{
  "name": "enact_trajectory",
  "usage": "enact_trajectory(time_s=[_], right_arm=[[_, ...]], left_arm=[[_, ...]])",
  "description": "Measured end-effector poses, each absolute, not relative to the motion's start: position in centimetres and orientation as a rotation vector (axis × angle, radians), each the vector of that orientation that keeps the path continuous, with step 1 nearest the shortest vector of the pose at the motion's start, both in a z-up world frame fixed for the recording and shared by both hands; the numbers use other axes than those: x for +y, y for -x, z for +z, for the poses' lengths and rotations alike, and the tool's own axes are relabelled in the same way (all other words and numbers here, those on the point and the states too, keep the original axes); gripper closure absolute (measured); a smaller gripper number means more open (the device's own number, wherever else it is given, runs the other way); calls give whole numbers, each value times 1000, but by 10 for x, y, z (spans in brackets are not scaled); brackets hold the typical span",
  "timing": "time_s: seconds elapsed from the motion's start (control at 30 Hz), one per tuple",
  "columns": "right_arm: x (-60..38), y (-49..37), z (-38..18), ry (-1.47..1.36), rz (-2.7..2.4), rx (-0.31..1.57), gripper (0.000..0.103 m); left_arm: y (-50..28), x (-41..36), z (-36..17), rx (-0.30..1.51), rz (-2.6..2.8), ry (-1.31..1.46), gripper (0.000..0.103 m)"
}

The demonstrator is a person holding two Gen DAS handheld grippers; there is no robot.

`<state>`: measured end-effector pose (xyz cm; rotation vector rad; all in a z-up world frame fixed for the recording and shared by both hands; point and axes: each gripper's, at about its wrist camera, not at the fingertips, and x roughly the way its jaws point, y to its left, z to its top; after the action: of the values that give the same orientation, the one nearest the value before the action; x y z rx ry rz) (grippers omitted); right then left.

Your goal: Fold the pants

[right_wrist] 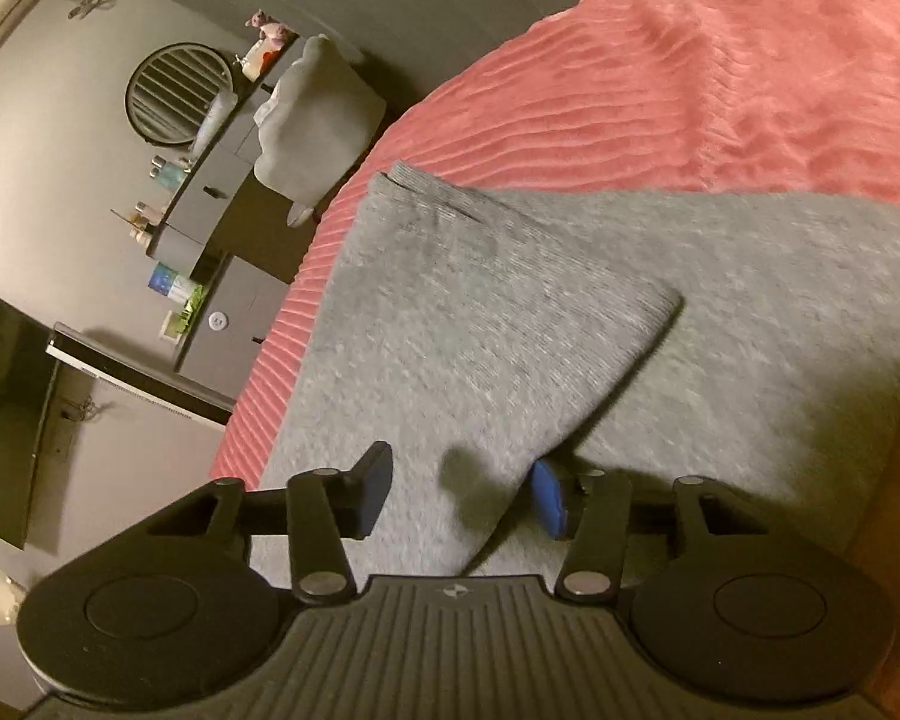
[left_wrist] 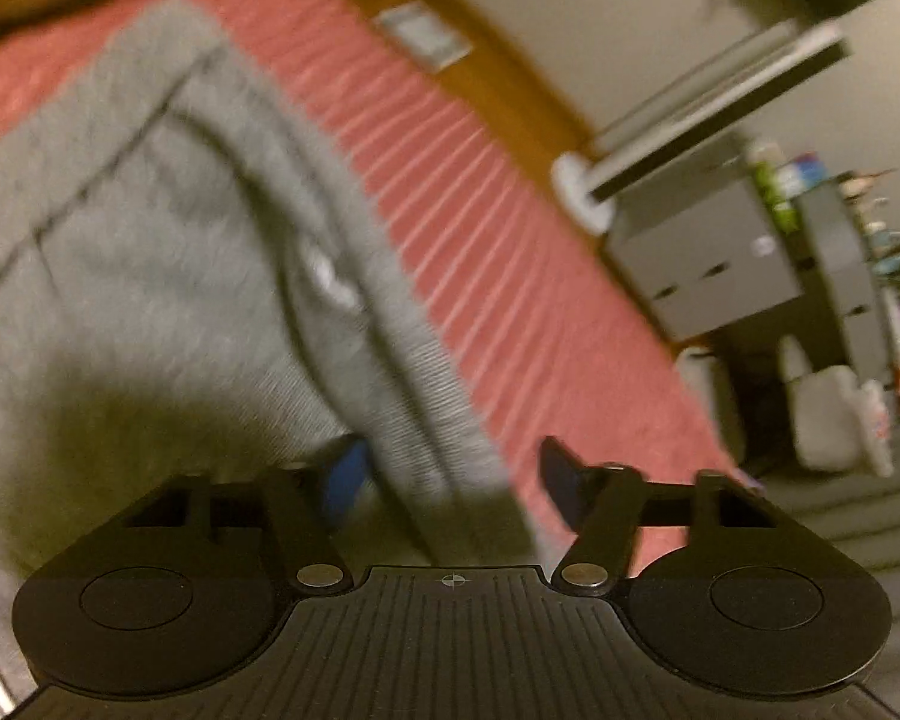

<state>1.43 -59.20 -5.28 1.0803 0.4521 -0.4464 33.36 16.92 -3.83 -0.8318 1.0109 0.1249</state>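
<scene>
Grey sweatpants (left_wrist: 150, 252) lie on a pink ribbed bed cover (left_wrist: 450, 210). In the blurred left wrist view the ribbed waistband runs down between the fingers of my left gripper (left_wrist: 453, 480), which stands open; a strip of pink shows between the cloth and the right pad. In the right wrist view the pants (right_wrist: 510, 324) lie folded, with one leg end laid slantwise over the lower layer. My right gripper (right_wrist: 462, 495) is open just above that top layer. The fold's edge passes by the right blue pad (right_wrist: 549, 498), and neither pad presses the cloth.
The bed's edge curves along the pink cover (right_wrist: 750, 90). Beyond it stand grey drawers (left_wrist: 708, 264), a dresser (right_wrist: 222, 198) with small bottles, a round mirror (right_wrist: 177, 93), a draped chair (right_wrist: 318, 114) and white bags on the floor (left_wrist: 828, 414).
</scene>
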Motion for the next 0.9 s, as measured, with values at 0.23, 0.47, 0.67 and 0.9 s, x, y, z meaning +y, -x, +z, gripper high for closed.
enact_trajectory(time_s=[0.23, 0.47, 0.67, 0.9], right_arm=[[-602, -23, -38, -1058, -467, 498, 98], [-614, 18, 34, -991, -391, 269, 98], [-623, 69, 13, -928, -457, 342, 98], [-626, 83, -46, -998, -542, 494, 94]], left_arm=[[-300, 173, 8, 830, 44, 723, 89], [-149, 175, 87, 563, -120, 698, 87], [-57, 171, 9, 823, -4, 684, 87], [-49, 190, -25, 874, 149, 808, 58]])
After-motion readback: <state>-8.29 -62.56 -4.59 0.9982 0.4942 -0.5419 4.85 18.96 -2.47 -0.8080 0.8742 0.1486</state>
